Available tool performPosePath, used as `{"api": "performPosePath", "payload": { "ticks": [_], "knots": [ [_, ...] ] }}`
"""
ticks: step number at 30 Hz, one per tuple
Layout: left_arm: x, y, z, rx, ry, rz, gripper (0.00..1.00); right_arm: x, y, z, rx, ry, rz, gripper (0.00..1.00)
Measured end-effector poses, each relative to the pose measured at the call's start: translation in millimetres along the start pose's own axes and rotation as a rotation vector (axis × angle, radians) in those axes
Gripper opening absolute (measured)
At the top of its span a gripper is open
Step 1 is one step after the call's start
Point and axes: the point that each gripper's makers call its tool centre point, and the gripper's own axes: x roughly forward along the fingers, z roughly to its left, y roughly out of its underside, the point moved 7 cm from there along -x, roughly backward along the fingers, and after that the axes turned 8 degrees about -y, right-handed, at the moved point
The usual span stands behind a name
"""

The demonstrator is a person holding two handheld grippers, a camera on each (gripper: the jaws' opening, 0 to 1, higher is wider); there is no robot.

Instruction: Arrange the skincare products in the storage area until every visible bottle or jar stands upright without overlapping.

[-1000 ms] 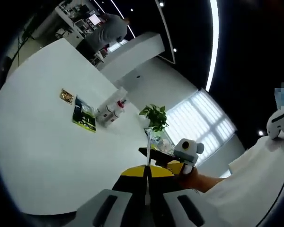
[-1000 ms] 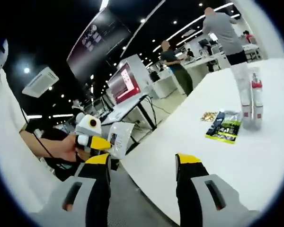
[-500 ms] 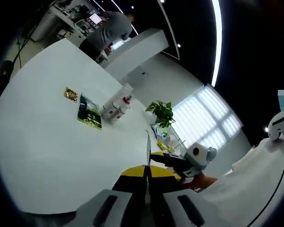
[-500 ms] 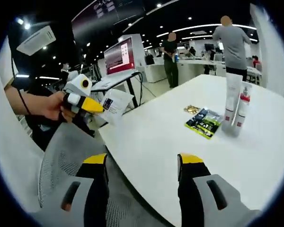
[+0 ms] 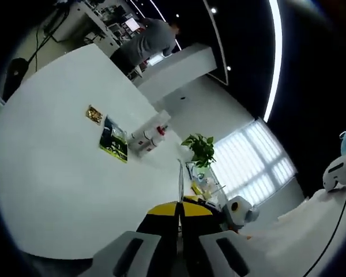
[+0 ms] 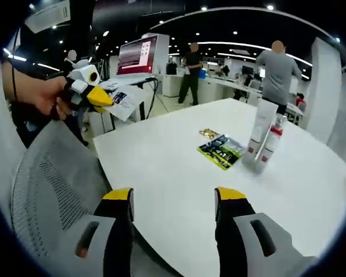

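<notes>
- Right tongs (image 6: 173,199) are hanging wide open, gripping nothing, at the near edge of the tabletop (image 6: 161,173).
- Left tongs (image 5: 179,210) are pressing shut on a thin white card (image 5: 180,179), edge-on.
- Two tubes (image 6: 262,141) are standing upright, touching, well ahead and right of the right tongs; a flat sachet (image 6: 221,152) is lying just beside them.
- Risk, as I judge it: the tall, slim, smooth tubes are crowding each other, so a wide-open approach could topple both.
</notes>
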Motion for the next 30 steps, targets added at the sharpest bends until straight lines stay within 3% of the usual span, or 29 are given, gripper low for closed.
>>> {"api": "performPosePath", "payload": {
  "ticks": [9, 14, 24, 30],
  "knots": [
    [11, -24.5, -8.8, -0.012, -0.006, -0.006, 0.01, -3, -1.8, -3, 0.027, 0.017, -0.035, 0.5],
    [17, -36.6, -8.0, 0.015, -0.026, 0.034, 0.01, -6, -3.8, -3, 0.024, 0.022, -0.056, 0.49],
    [30, -84.0, -11.2, 0.026, -0.018, 0.044, 0.01, -8, -4.5, -8, 0.02, 0.059, -0.065, 0.48],
    [44, -107.0, -3.5, 0.015, -0.037, 0.082, 0.01, -8, -4.4, -8, 0.024, 0.061, -0.067, 0.47]
  ]
}}
